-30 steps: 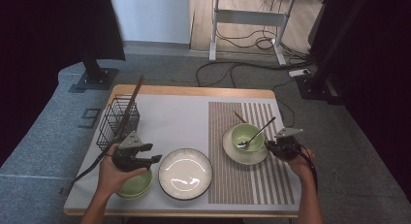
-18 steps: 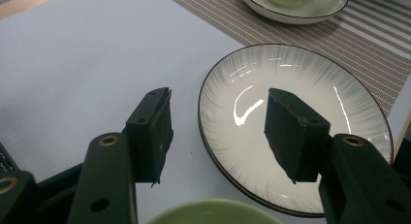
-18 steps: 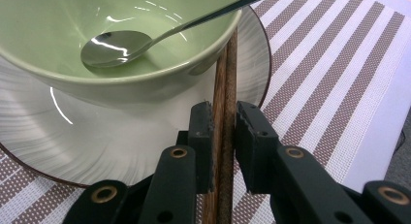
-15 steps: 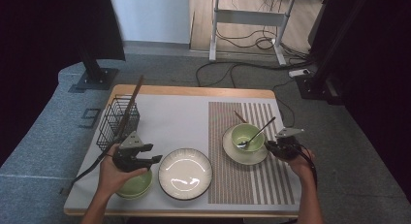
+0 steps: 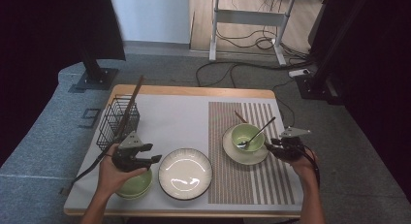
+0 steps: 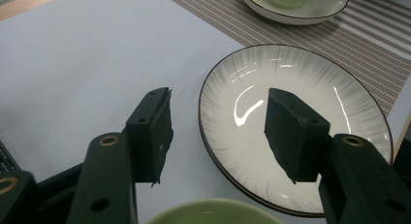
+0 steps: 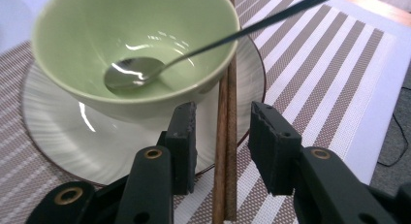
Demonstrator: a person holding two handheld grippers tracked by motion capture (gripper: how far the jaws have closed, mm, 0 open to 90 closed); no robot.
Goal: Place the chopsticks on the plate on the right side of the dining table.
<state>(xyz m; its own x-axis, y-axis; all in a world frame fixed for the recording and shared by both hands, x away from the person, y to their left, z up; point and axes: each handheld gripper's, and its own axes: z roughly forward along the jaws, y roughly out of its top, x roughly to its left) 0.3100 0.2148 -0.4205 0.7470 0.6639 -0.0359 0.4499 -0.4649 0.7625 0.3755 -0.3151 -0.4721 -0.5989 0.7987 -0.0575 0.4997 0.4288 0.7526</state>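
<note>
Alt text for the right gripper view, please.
Right gripper, jaws just opening, straddles wooden chopsticks without pressing them. Behind sits a green bowl holding a spoon, on a white saucer over a striped placemat.

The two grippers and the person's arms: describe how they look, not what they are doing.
The left gripper and the right gripper are black, each topped by a grey three-cornered plate, with a dark cable trailing off. Up close, the jaws are thick black blocks on arms with brass-coloured rivets; the right gripper's pads have ridged inner faces. Both forearms are bare, with no sleeves in sight.
</note>
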